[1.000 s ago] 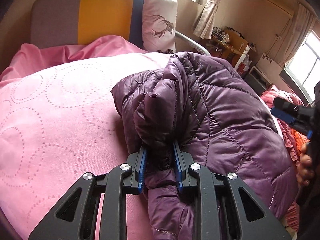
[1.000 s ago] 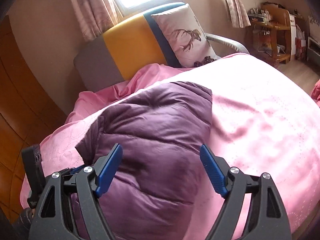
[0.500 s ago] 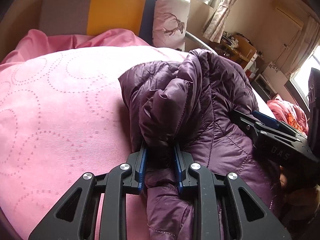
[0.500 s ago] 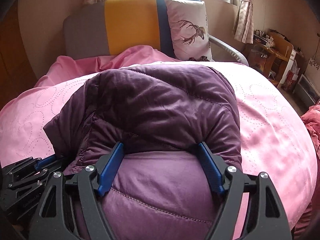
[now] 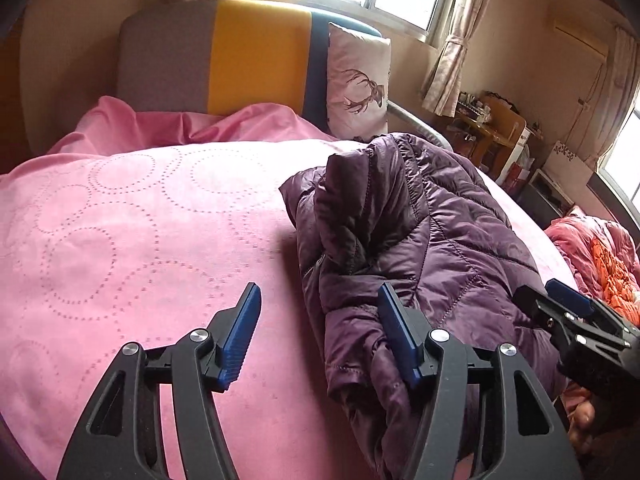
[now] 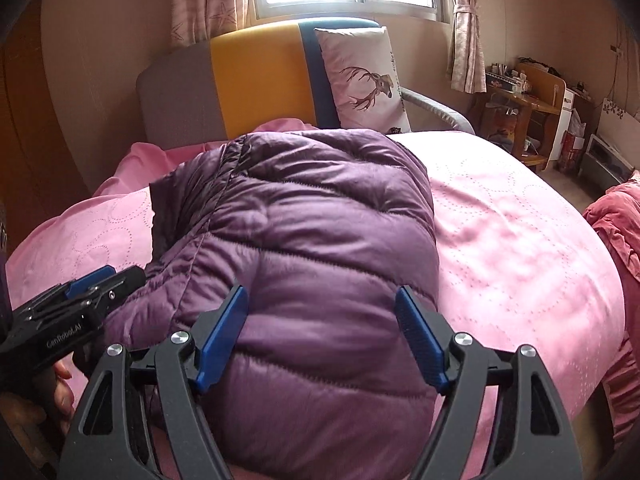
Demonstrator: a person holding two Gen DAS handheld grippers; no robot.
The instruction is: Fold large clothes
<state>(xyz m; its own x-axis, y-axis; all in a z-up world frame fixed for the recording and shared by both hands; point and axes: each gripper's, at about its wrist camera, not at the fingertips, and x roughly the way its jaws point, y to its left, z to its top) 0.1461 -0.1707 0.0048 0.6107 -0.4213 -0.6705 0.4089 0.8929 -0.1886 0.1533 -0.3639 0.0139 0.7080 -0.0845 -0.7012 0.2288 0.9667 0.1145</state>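
Purple quilted down jacket (image 6: pixel 320 248) lies bunched in a folded heap on the pink bedspread (image 5: pixel 120 240), toward the bed's right side in the left wrist view. Bedspread has a dotted-circle pattern.

Left gripper (image 5: pixel 320 340): jaws spread wide, holding nothing. Its right blue finger pad (image 5: pixel 396 336) touches a crumpled edge of the jacket; left pad sits over bare bedspread. Same gripper shows at the lower left of the right wrist view (image 6: pixel 80 300), with white lettering on its black body reading roughly "CenRobot.AI"; small, not fully sure of the spelling.

Right gripper (image 6: pixel 320 340): jaws open, one blue pad on each side of the jacket's puffy near end, fabric bulging between them. Pads look close to or lightly against the fabric, not clamped. It also shows at the right edge of the left wrist view (image 5: pixel 568 312), beside the jacket.

Behind the bed: headboard (image 6: pixel 256 80) in grey, yellow and blue panels, and a white pillow (image 6: pixel 360 80) with a deer print leaning on it. Some tiny vertical text on the pillow's edge, unreadable. Window with pink curtains (image 6: pixel 464 24) above. Cluttered wooden desk (image 6: pixel 528 96) at right.
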